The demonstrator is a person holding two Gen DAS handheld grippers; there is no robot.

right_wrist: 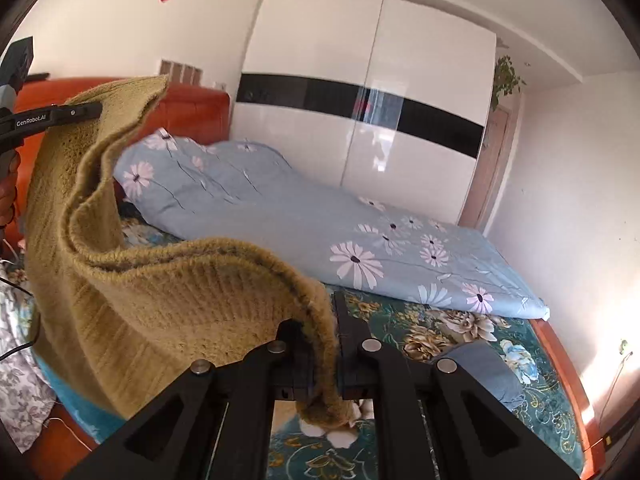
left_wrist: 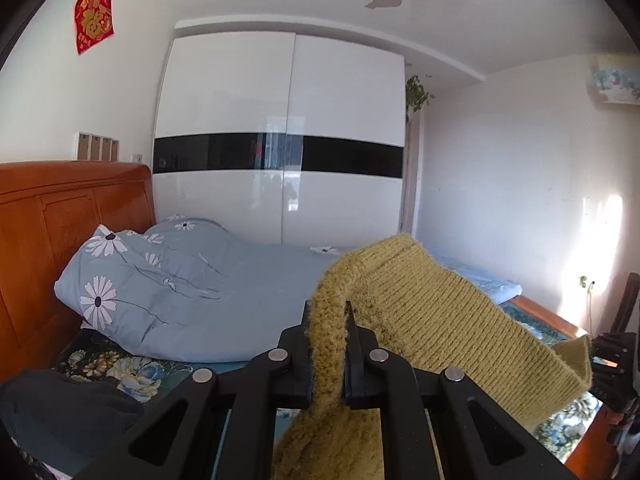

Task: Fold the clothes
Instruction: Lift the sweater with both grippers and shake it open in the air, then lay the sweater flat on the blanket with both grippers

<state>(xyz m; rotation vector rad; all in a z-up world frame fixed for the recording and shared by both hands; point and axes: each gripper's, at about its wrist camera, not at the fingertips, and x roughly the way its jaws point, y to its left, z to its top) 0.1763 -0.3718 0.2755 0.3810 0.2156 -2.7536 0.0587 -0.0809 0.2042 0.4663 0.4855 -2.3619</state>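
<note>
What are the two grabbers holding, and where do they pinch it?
Both hold the mustard knit garment in the air: left gripper and right gripper each pinch its edge.

Both wrist views look from above the bed toward the wardrobe

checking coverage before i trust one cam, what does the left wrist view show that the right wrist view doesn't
Only the left wrist view: the dark cloth at lower left, the wall picture at right, and the left tool shut on the sweater.

Only the right wrist view: the grey floral fabric at far left, and the right tool shut on the sweater's edge.

Both: the sweater, blue quilt, wardrobe, headboard and red wall decoration.
</note>
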